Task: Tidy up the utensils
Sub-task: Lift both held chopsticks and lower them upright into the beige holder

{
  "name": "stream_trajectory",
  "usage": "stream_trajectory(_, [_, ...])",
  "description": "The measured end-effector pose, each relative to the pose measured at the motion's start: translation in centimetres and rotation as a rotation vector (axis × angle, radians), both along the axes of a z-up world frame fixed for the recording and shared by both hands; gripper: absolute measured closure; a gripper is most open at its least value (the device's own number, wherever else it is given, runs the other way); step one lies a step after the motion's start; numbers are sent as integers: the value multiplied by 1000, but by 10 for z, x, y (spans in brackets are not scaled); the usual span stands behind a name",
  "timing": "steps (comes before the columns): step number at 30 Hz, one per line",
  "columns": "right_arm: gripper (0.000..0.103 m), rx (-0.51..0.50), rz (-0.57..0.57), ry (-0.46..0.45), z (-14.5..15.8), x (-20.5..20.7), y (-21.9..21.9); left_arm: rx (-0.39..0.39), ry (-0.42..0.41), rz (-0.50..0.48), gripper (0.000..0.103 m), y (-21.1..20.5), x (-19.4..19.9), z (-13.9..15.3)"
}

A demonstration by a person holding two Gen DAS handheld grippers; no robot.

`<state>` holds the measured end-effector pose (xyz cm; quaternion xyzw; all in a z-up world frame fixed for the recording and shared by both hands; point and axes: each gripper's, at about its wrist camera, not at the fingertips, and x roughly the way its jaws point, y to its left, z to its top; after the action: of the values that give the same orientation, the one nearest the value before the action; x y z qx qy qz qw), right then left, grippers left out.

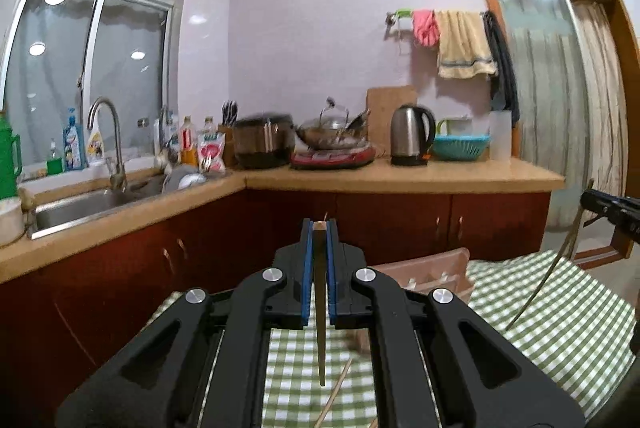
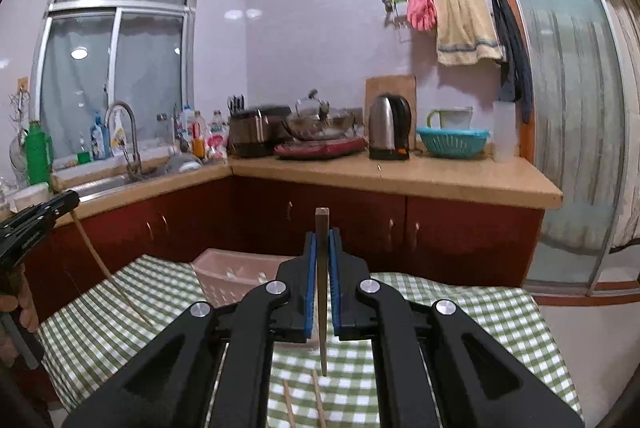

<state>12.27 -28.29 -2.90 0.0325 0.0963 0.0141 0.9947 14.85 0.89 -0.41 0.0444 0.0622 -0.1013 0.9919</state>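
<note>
My left gripper (image 1: 319,228) is shut on a wooden chopstick (image 1: 320,308) that hangs down between the blue pads, raised above the table. My right gripper (image 2: 322,236) is shut on another chopstick (image 2: 322,288), its top end sticking up past the fingertips. Each gripper shows at the edge of the other view: the right one (image 1: 612,207) with its chopstick (image 1: 548,276), the left one (image 2: 40,216) with its chopstick (image 2: 100,264). A pink utensil basket (image 1: 432,268) stands on the table ahead; it also shows in the right wrist view (image 2: 232,272). Loose chopsticks (image 2: 288,404) lie on the cloth below.
The table carries a green checked cloth (image 1: 560,308). Beyond it runs a kitchen counter (image 1: 400,179) with a sink (image 1: 80,203), a kettle (image 1: 412,135), a wok, a blue basket (image 1: 460,147) and red cabinets below. A sliding door (image 2: 568,107) is at right.
</note>
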Motion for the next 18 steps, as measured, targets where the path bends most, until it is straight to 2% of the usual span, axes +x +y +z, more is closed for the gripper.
stream_trajectory(6, [96,11,43,-89,27,10,7,-33,-88,-39,97,-19,10,35])
stream_trajectory(11, [96,15,66,-159,41,30,13,-67,-141,-63,97,-35,24,54])
stream_trajectory(18, [96,29,79,-169,33,65,14,-104,-154,-79,97,-51,55,54])
